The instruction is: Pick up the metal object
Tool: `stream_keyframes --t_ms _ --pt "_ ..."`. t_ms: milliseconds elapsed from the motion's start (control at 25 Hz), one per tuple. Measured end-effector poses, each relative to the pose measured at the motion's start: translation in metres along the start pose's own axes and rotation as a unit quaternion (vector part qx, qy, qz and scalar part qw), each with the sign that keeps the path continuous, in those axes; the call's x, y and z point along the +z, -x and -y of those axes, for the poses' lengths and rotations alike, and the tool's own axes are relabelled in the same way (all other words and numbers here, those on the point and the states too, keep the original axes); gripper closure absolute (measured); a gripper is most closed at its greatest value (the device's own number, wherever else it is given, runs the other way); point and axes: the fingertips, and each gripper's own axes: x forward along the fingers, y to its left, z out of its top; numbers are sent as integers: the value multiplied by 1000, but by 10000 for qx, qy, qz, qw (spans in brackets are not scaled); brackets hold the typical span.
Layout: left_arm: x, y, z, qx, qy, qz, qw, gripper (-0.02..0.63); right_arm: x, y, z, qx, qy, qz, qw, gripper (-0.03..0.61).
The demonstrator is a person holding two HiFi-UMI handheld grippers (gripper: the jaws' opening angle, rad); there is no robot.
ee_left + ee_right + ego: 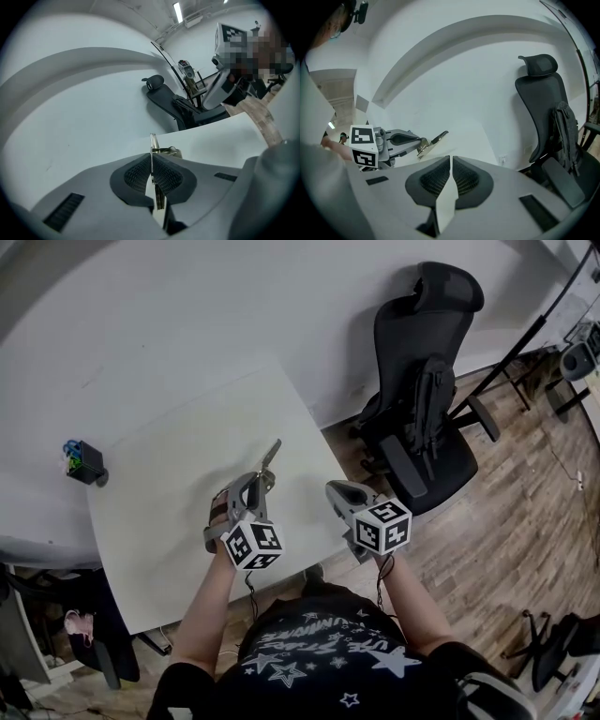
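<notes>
The metal object point(271, 457) is a thin flat grey strip with a small bracket at its base. My left gripper point(262, 480) is shut on it over the white table point(178, 493). In the left gripper view the strip point(153, 142) stands edge-on between the ribbed pads point(137, 174) and sticks out past them. From the right gripper view the strip point(434, 140) tilts up and away from the left gripper point(418, 144). My right gripper point(336, 491) hangs just off the table's right edge, its jaws point(451, 164) shut on nothing.
A black office chair point(422, 399) with a jacket on its back stands right of the table on the wooden floor. A small black holder point(84, 463) with blue and green items sits at the table's left edge. Black stands point(525, 343) rise at the far right.
</notes>
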Motion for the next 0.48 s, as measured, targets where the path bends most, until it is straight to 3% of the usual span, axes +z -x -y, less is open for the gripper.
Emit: stream_keyframes --t_ms 280,480 --pt "-24 60 -9 -198 829 102 9963 589 -18 11 -55 -1 23 -6 10000 529" --pt "-51 100 -13 -442 1772 173 9830 589 -30 21 -88 -150 17 118 9998 529"
